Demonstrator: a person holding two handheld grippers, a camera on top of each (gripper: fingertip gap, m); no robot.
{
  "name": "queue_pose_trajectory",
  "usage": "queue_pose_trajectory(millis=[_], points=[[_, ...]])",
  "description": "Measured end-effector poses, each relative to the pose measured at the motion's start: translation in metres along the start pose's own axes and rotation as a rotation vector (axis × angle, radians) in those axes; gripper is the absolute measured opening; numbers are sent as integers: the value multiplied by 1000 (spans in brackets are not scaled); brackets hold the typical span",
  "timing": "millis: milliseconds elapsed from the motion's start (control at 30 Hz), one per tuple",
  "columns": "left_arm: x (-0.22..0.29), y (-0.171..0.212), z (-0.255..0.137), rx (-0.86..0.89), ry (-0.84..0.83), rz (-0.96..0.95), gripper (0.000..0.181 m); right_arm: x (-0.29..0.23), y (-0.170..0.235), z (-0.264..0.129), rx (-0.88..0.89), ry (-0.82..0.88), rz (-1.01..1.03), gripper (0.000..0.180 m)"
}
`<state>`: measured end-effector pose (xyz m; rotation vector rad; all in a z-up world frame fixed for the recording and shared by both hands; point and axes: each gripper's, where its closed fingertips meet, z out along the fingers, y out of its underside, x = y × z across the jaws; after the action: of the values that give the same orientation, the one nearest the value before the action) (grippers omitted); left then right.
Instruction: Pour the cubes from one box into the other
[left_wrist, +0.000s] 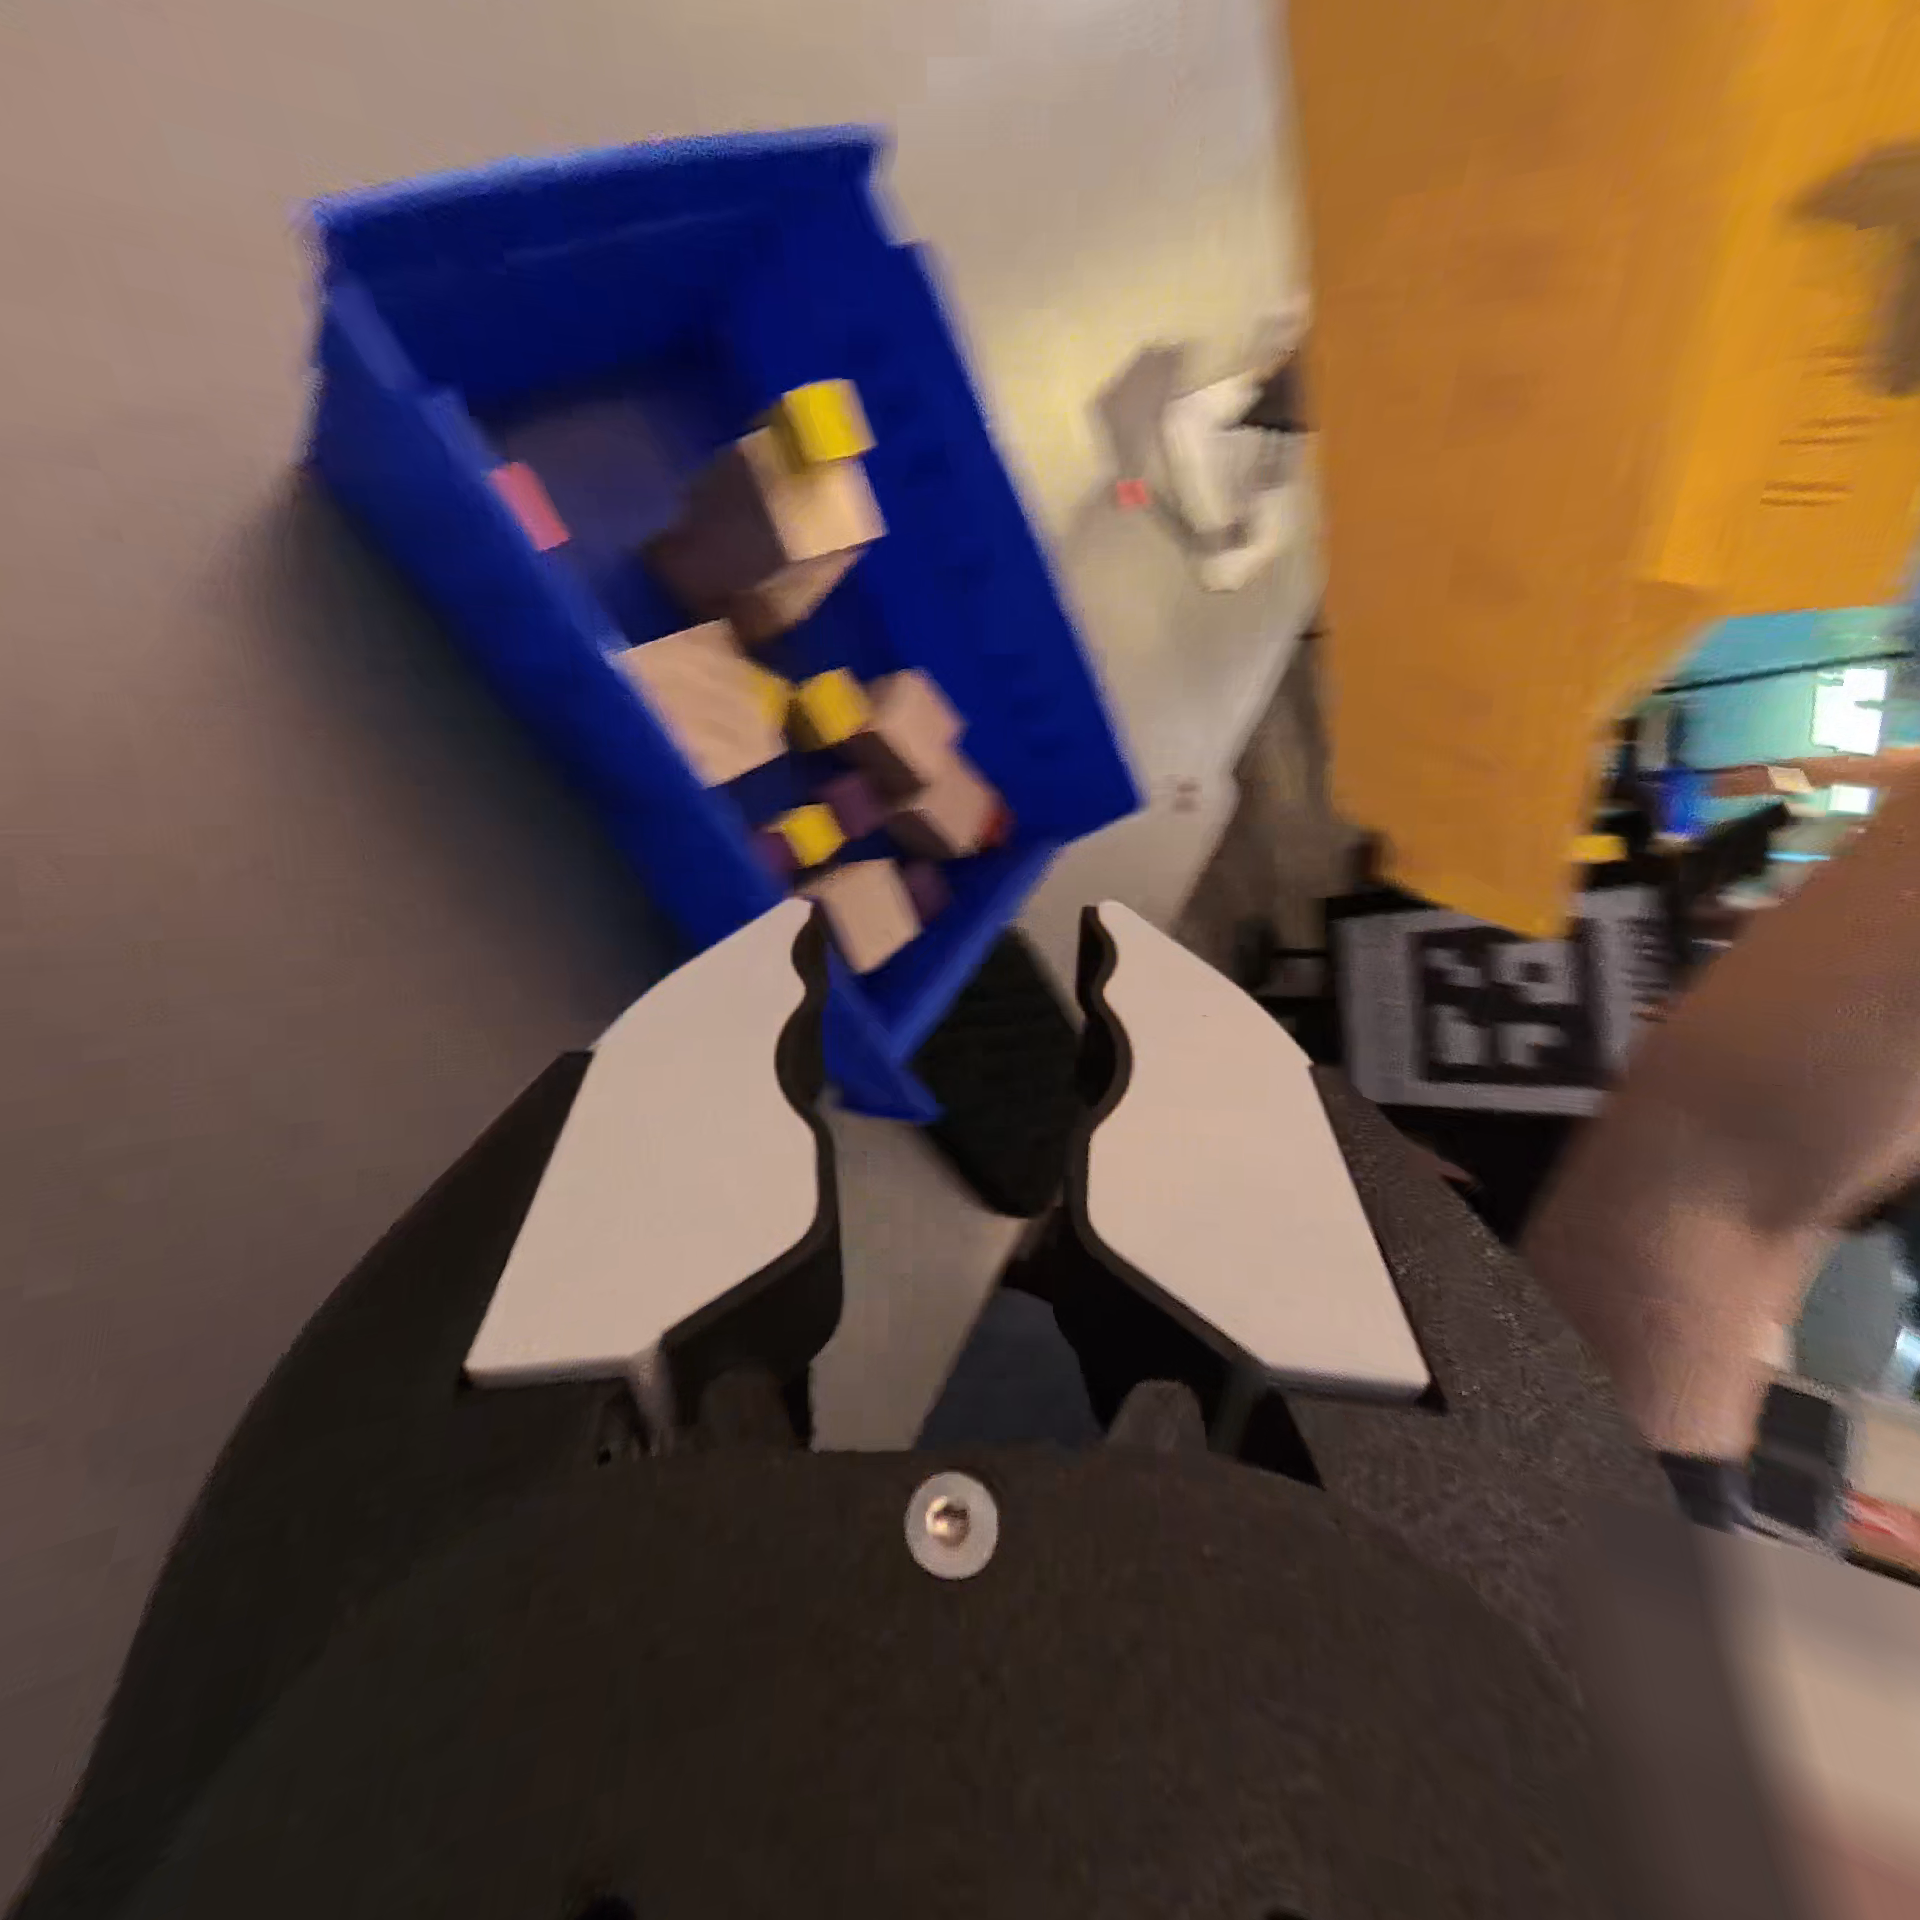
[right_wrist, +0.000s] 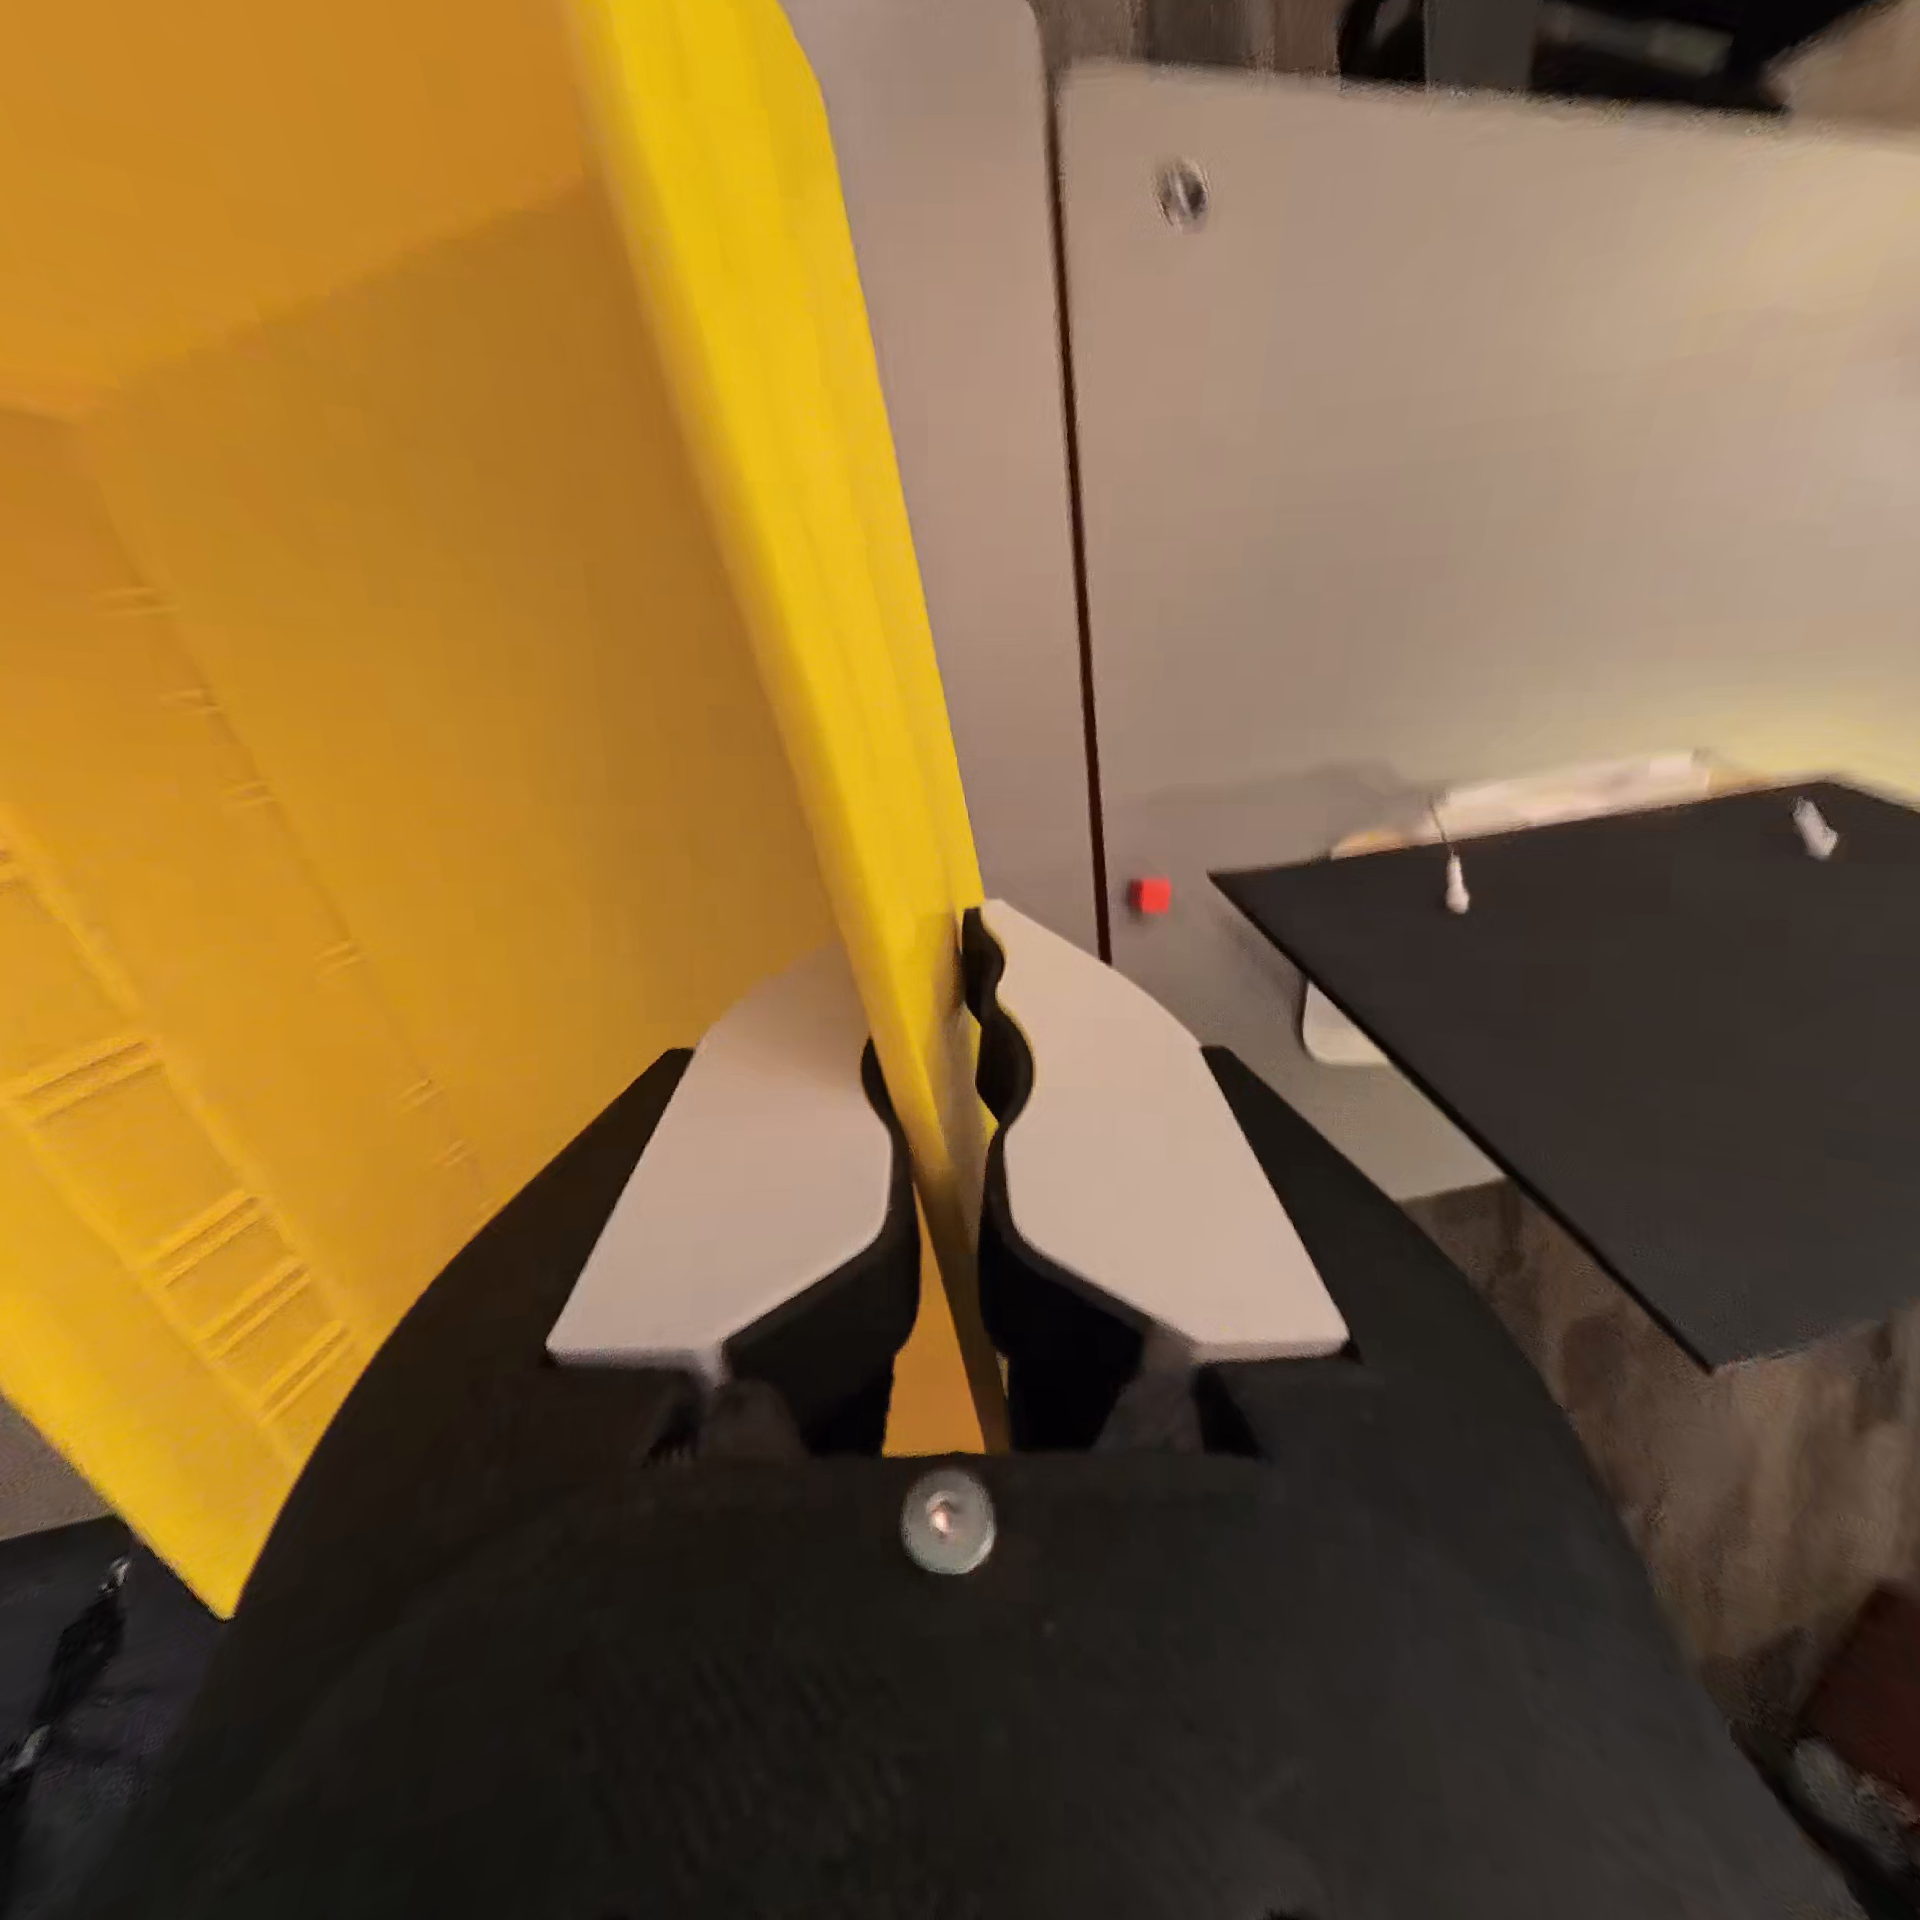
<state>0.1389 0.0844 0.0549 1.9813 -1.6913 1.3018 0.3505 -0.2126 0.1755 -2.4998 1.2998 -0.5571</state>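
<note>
A: Left wrist view: which box does the left gripper (left_wrist: 948, 925) carry?
B: The blue box (left_wrist: 665, 312), tilted, its near corner wall pinched between the fingers; the jaws stand fairly wide around it. Wooden, yellow and purple cubes (left_wrist: 800, 665) lie heaped inside, blurred.

A: And the yellow box (right_wrist: 416, 623)?
B: Right wrist view: the right gripper (right_wrist: 914, 966) is clamped on its side wall, the rim running between the pads. The interior that shows is bare. In the left view it hangs at upper right, beside the blue box.

A: Background?
B: A small red cube (right_wrist: 1150, 895) rests on the pale table (right_wrist: 1455, 520), near a black board (right_wrist: 1662, 1039)
</note>
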Motion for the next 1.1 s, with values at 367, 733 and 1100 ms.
queue_pose_trajectory(millis=[367,733,1100], points=[[-77,60,109,-303,-417,-30,54,60,102,136,-200,-106,210,7],[-90,72,101,-452,-524,-93,10,14,130,222,-295,-273,208,7],[-158,94,-3,-337,-544,-278,11,-82,108,255,-334,-433,178,8]])
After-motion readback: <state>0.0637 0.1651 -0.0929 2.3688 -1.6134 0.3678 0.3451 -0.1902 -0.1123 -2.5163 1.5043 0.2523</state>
